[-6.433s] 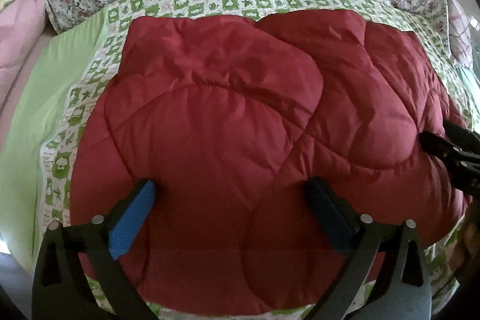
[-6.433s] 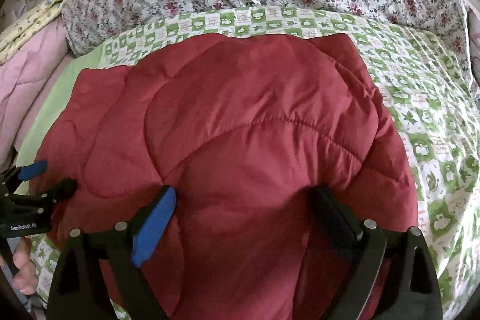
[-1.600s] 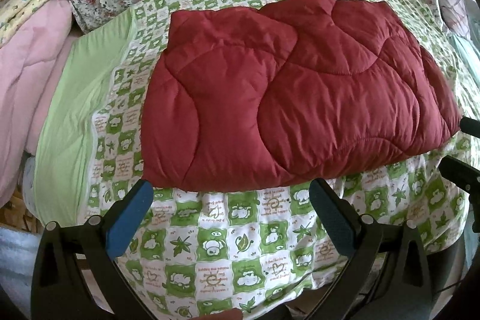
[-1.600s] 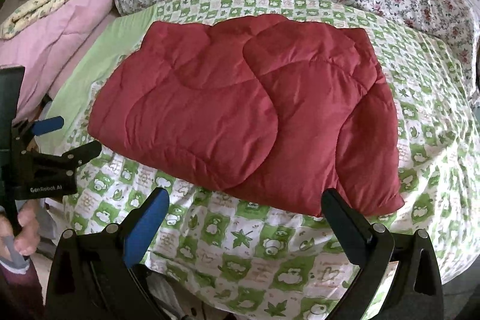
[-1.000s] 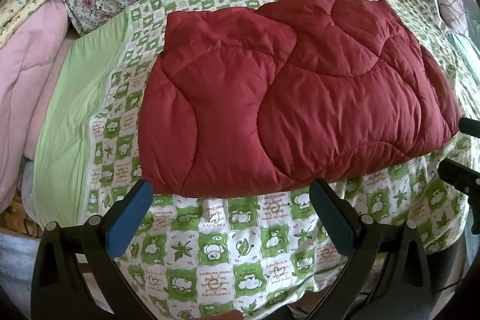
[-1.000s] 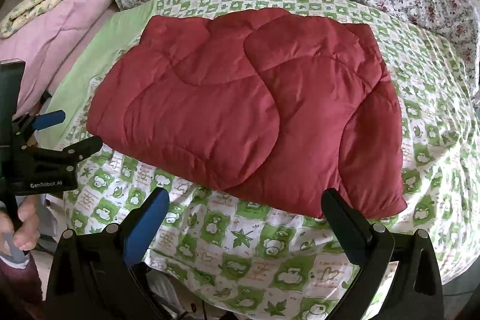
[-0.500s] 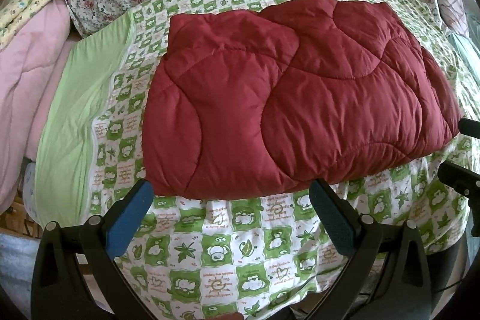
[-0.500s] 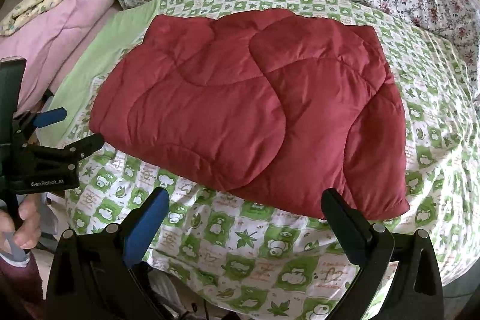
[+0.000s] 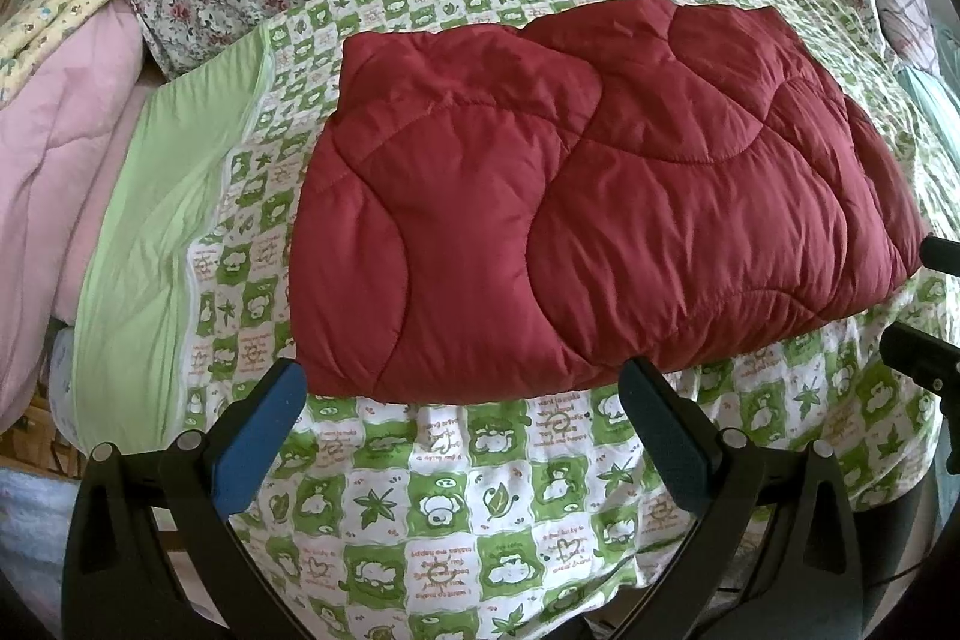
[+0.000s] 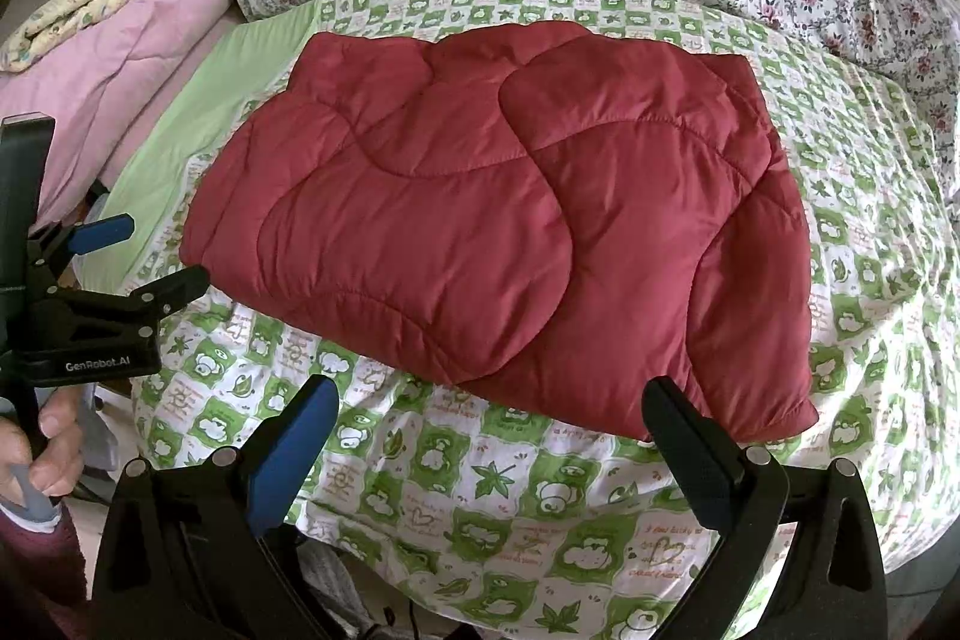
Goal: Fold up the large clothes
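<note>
While both tools, left (image 9: pixel 462 388) and right (image 10: pixel 489 403), hover wide open and empty at the bed's near edge, the folded red quilt (image 10: pixel 510 232) lies on the green checked sheet (image 10: pixel 480 490).

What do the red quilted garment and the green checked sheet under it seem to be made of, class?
Red garment: probably padded synthetic, nylon or polyester; faint sheen, fine wrinkles, puffy panels between curved stitch lines.
Green sheet: likely printed woven cotton; matt, soft creases, flat printed squares. Neither fibre is certain from looks alone.
</note>
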Demonstrator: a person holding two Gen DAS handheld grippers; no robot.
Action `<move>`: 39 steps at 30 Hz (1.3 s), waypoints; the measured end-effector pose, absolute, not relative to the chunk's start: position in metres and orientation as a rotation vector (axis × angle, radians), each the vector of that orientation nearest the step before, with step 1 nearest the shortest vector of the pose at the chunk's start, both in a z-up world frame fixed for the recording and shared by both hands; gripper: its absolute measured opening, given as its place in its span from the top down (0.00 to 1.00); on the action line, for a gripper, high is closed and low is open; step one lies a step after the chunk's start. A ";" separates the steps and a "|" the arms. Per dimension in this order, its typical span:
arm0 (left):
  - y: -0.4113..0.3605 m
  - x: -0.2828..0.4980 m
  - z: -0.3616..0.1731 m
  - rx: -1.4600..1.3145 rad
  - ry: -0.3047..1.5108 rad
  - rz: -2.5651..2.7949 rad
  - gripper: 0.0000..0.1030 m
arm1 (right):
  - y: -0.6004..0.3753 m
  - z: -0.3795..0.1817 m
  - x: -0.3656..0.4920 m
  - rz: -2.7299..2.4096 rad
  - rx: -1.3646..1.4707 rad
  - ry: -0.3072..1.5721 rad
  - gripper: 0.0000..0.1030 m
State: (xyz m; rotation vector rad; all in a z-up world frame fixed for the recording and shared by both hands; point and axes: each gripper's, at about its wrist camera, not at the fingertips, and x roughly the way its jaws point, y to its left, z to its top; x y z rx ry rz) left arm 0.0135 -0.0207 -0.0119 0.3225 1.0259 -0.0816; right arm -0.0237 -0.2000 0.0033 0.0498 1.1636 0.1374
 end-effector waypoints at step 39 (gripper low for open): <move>-0.024 0.015 -0.010 0.323 1.003 -0.070 0.00 | -0.199 0.010 -0.018 0.134 0.073 1.136 0.01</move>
